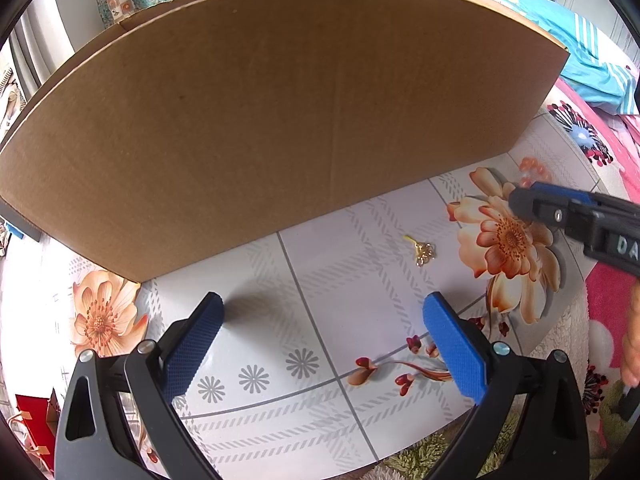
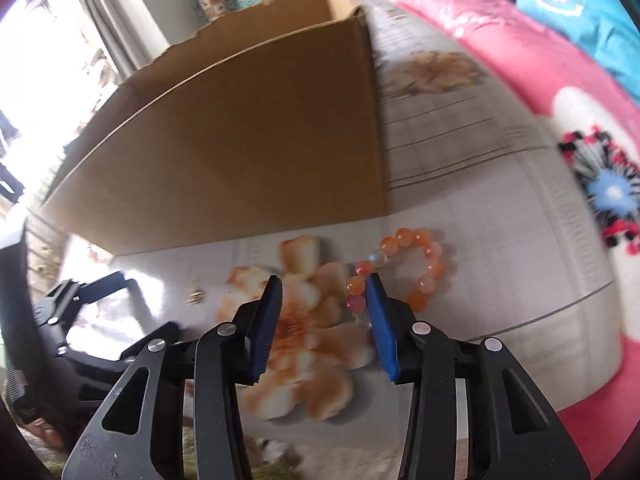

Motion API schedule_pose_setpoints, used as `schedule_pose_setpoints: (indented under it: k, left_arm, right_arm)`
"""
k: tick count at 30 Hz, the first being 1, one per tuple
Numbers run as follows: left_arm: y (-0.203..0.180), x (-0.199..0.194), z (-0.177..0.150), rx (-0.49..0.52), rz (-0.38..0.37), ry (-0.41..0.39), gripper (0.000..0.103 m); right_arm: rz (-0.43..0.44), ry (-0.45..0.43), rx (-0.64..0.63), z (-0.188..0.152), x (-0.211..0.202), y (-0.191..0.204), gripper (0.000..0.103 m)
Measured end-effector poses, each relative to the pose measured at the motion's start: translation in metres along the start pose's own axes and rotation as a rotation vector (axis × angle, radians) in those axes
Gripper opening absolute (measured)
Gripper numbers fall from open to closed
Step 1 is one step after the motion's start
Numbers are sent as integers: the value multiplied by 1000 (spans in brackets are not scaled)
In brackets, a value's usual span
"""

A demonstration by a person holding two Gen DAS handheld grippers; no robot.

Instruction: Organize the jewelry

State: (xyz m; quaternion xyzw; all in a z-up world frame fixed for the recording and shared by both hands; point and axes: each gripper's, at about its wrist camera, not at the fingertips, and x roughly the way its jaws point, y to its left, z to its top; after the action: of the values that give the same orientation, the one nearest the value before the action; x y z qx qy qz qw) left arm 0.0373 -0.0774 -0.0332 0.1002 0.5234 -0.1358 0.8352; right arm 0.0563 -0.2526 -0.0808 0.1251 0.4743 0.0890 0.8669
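Observation:
An orange bead bracelet (image 2: 427, 282) lies on the flowered mat, just right of the cardboard box's near corner. My right gripper (image 2: 324, 282) hovers over its left side, jaws partly apart. Two or three beads sit between the pads, against the right pad (image 2: 380, 320), and the left pad is clear of them. A small gold jewelry piece (image 1: 425, 255) lies on the mat ahead of my left gripper (image 1: 324, 308), which stands wide open and empty. The gold piece (image 2: 195, 295) also shows in the right wrist view, beside the left gripper (image 2: 92, 286). The right gripper (image 1: 518, 202) enters the left wrist view from the right.
A large open cardboard box (image 1: 260, 120) stands right behind both pieces, filling the back of the mat (image 1: 320, 360). A pink flowered blanket (image 2: 520, 52) and a teal cloth (image 2: 592, 8) lie to the right. A hand (image 1: 632, 340) shows at the right edge.

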Motion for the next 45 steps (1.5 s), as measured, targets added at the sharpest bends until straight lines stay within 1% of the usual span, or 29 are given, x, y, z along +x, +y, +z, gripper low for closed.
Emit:
schedule_pose_setpoints:
  k: [2,4,7,10,15,17,31,38,45]
  left_arm:
    - [0,0,1,0,0,-1,98]
    - [0,0,-1,1,0,-1,98]
    - [0,0,0,0,0,-2,98]
    - [0,-1,-1,-1,1,-5,98]
    - [0,-1,-2,-1,1,-5,98]
    - [0,-1,-1,-1,1,-6,98]
    - [-1,-2,-5,-1,1,-7,98]
    - [-1,-2,-6,-1,1,-8,98]
    - [-1,-3,-8,-2,1,-9,98]
  right_arm:
    - [25,13,-19,-2,1,5,40]
    - [29,17,-30,-4,2,9,40]
    - [10,3,-37,-7,-2,12,41]
    - [-30,-10,-49,-7,-5,13,43]
    - [-33,6,-44,-4,1,7,44]
    - [-36,5,-50,-1,2,12,45]
    - [-62,4,-72,1,5,30,45]
    - [-73,2,-75,1,3,31,41]
    - [-81,-3,-80,0,1,31,40]
